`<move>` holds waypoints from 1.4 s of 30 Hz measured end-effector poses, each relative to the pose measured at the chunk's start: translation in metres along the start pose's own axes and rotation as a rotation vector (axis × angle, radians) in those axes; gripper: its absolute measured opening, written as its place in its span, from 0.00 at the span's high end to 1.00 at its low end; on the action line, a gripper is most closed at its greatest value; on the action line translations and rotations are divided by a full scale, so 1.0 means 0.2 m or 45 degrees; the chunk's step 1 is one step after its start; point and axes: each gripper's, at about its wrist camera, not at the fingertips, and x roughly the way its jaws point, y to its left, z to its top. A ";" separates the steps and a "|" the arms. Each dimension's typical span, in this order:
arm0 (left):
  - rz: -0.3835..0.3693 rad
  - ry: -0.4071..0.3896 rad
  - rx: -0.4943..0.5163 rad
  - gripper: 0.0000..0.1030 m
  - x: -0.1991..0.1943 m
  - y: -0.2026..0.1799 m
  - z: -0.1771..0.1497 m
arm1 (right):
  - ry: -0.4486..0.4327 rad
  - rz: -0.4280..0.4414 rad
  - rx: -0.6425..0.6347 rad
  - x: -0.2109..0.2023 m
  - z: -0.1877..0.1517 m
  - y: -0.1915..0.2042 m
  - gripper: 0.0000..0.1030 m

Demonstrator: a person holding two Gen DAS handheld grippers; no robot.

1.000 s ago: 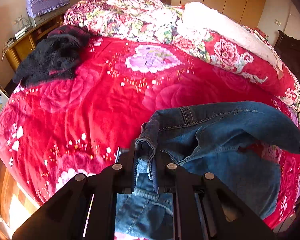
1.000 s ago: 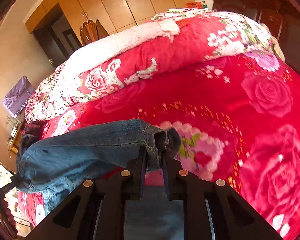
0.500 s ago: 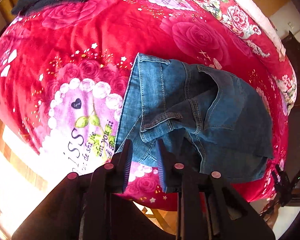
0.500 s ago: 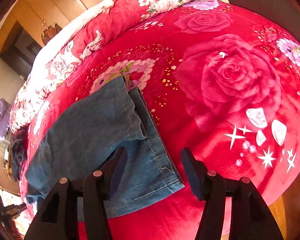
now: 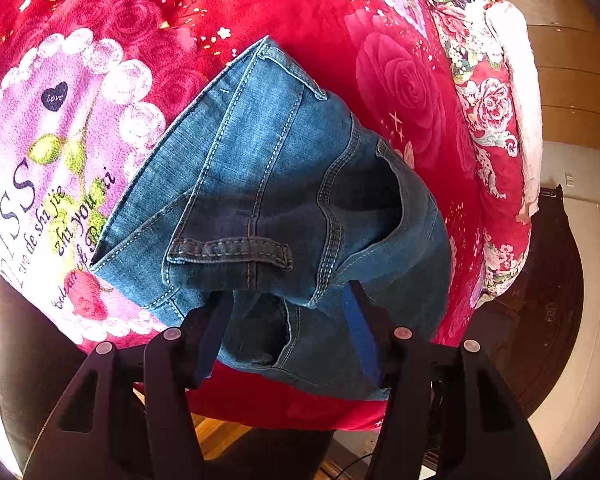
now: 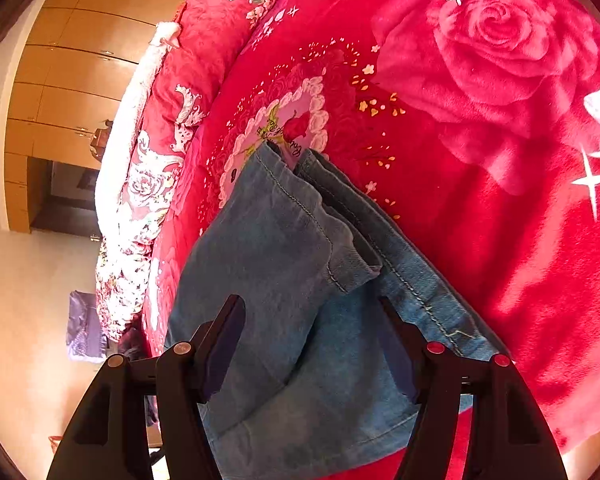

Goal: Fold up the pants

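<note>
Left gripper (image 5: 288, 320): fingers spread, empty, poised over waistband end of jeans (image 5: 260, 184). Right gripper (image 6: 312, 344): fingers spread, empty, over hem end (image 6: 340, 256). Jeans lie folded on red blanket (image 5: 260, 8), at near edge of bed, slightly overhanging. Long axis runs between two grippers, so each is nearest its own end. Judgement: next fold brings one end onto other; top layer rumpled, needs smoothing first.

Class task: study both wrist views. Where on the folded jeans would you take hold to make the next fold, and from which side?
Probably grip the jeans at the near edge hanging off the blanket. The left gripper and right gripper are open and already straddle that edge, so come in from the near side. The layered hems are offset, so pinch all layers.
</note>
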 end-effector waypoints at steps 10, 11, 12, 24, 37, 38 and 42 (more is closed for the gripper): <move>0.058 -0.011 0.096 0.96 0.02 -0.15 0.04 | -0.063 0.055 -0.127 -0.01 0.01 0.14 0.97; 0.057 -0.029 0.137 0.96 -0.02 -0.17 0.01 | -0.067 0.083 -0.147 -0.05 -0.01 0.16 0.97; 0.055 -0.046 0.177 0.96 -0.07 -0.18 -0.02 | -0.074 0.114 -0.164 -0.11 -0.03 0.17 0.97; 0.223 0.106 0.108 0.93 0.13 0.18 -0.09 | 0.039 -0.154 -0.071 -0.18 -0.31 -0.27 0.91; 0.179 -0.031 0.455 0.72 -0.24 0.07 -0.03 | -0.151 -0.284 -0.299 -0.44 -0.01 -0.04 0.49; 0.178 -0.057 0.419 0.65 -0.23 0.04 0.04 | -0.127 -0.269 -0.339 -0.39 0.03 0.01 0.47; 0.212 -0.044 0.304 0.51 -0.05 -0.04 0.28 | -0.031 -0.245 -0.438 -0.11 0.17 0.20 0.47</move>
